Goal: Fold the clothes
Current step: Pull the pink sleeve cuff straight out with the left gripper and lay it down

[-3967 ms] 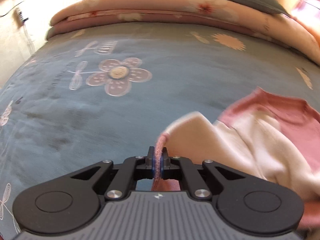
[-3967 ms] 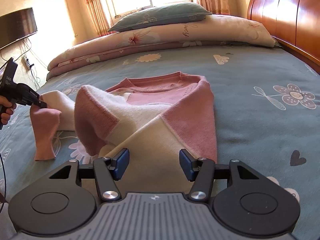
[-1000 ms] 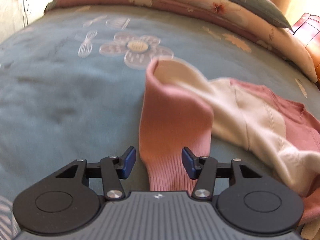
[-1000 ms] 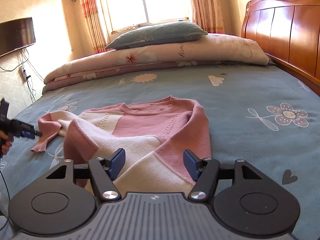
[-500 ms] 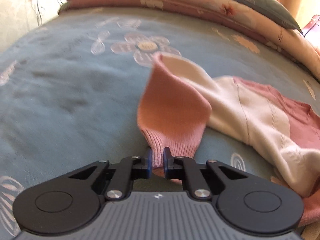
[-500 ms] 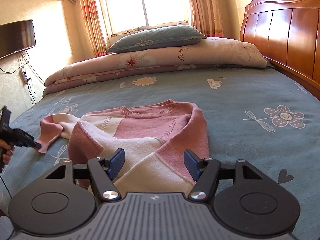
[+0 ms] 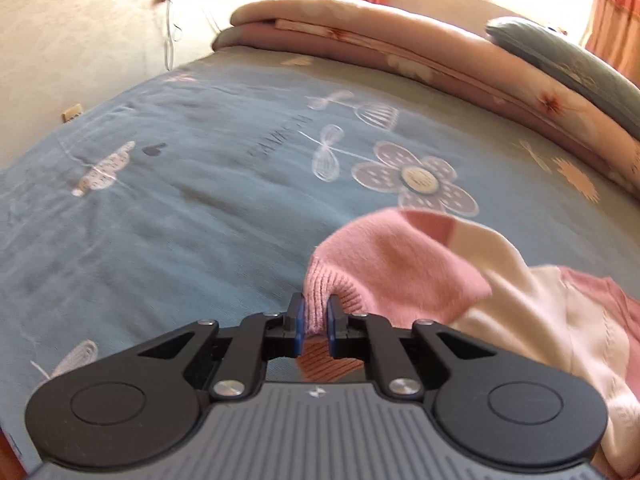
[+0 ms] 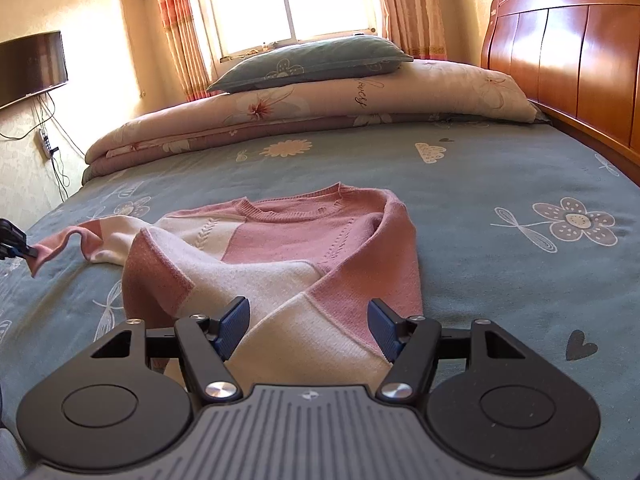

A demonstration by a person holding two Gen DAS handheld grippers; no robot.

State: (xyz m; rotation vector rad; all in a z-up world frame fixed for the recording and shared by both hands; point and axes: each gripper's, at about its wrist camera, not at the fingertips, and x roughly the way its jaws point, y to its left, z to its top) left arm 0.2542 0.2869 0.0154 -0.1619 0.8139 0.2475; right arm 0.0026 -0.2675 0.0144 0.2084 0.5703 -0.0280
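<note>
At the far left of the right wrist view, the left gripper is pinching the ribbed cuff of a pink-and-cream sweater, its jaws clenched on the knit; in its own view the left gripper is showing the cuff squeezed between the blue pads. The sleeve is stretching sideways from that cuff toward the sweater's body, rising off the bed near the cuff and sagging back onto it. The sweater is lying in the middle of the blue flowered bed, its long axis running from the hem near the right gripper away to the neckline, which is pointing toward the folded quilt and pillow at the far edge. The other sleeve is lying folded diagonally across the sweater's front. The right gripper is hanging released, jaws wide apart, over the hem and grasping nothing. A wooden headboard is standing at the right.
</note>
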